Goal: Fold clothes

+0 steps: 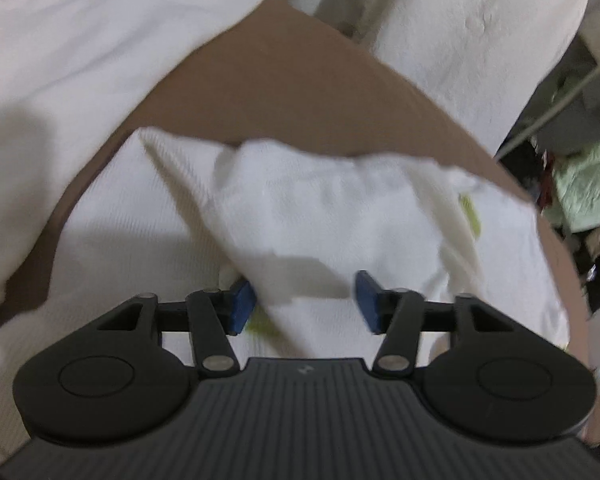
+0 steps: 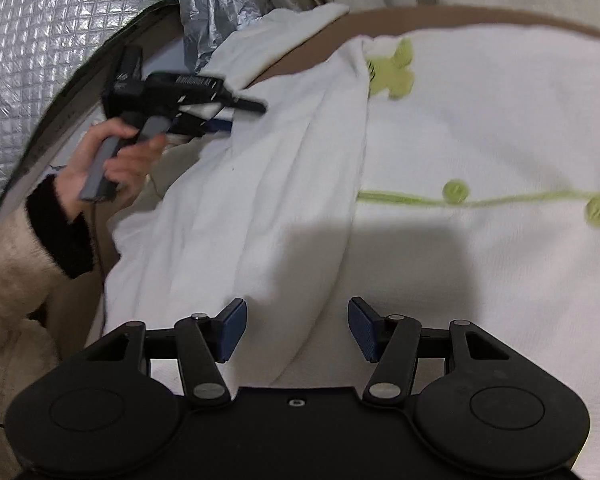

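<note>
A white knit garment point(image 2: 480, 128) with a green flower, green trim and green buttons lies spread on a brown surface point(image 1: 284, 92). In the left wrist view a folded flap of the garment point(image 1: 340, 208) runs down between my left gripper's point(image 1: 305, 303) blue pads, which stand well apart; the left pad point(image 1: 242, 304) touches the flap's edge. The right wrist view shows that left gripper point(image 2: 236, 116) at the garment's far left edge, held by a hand point(image 2: 112, 160). My right gripper point(image 2: 298, 330) hovers open over the garment's near part, above a long fold point(image 2: 260, 200), gripping nothing.
Cream cloth piles point(image 1: 80, 60) lie at the left and at the back right point(image 1: 480, 40) of the brown surface. A pale green cloth point(image 1: 584, 184) sits off its right edge. Silver quilted foil point(image 2: 40, 40) stands far left. A fuzzy cream sleeve point(image 2: 8, 272) with a black cuff is near left.
</note>
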### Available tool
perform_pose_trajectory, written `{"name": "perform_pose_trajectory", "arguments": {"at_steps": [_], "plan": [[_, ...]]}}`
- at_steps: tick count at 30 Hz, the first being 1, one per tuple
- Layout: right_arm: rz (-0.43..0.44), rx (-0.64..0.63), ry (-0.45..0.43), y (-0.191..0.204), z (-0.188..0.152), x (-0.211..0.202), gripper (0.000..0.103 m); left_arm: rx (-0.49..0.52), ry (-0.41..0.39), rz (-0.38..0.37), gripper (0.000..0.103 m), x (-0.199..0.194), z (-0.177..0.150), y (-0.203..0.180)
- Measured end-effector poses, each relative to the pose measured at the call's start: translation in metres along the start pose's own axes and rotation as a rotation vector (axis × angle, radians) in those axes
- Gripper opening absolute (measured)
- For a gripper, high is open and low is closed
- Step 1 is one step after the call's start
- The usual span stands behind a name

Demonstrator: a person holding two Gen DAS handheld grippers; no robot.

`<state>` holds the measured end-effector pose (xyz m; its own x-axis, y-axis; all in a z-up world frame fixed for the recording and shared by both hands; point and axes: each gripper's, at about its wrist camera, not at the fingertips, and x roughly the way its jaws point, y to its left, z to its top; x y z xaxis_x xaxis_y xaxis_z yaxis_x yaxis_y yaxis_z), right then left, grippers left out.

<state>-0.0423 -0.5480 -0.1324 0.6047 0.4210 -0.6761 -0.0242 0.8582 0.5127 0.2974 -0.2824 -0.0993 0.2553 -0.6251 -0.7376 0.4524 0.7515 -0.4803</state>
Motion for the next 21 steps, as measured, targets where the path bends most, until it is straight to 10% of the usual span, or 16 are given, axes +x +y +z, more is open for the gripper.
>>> {"name": "perform_pose_trajectory", "arguments": {"at_steps": [5, 14, 19, 21], "plan": [[0.028, -0.019, 0.018, 0.001, 0.001, 0.004, 0.062, 0.168, -0.12, 0.022, 0.001, -0.022, 0.022, -0.019], [0.046, -0.031, 0.046, 0.0, 0.012, 0.011, 0.063, 0.048, -0.252, 0.124, 0.002, -0.015, 0.092, 0.015], [0.071, -0.019, 0.017, 0.008, 0.011, 0.017, 0.063, -0.049, -0.106, 0.154, 0.013, -0.005, 0.083, 0.035], [0.08, 0.0, -0.001, 0.011, 0.008, 0.016, 0.063, 0.039, -0.098, 0.154, 0.037, -0.028, 0.052, 0.023]]}}
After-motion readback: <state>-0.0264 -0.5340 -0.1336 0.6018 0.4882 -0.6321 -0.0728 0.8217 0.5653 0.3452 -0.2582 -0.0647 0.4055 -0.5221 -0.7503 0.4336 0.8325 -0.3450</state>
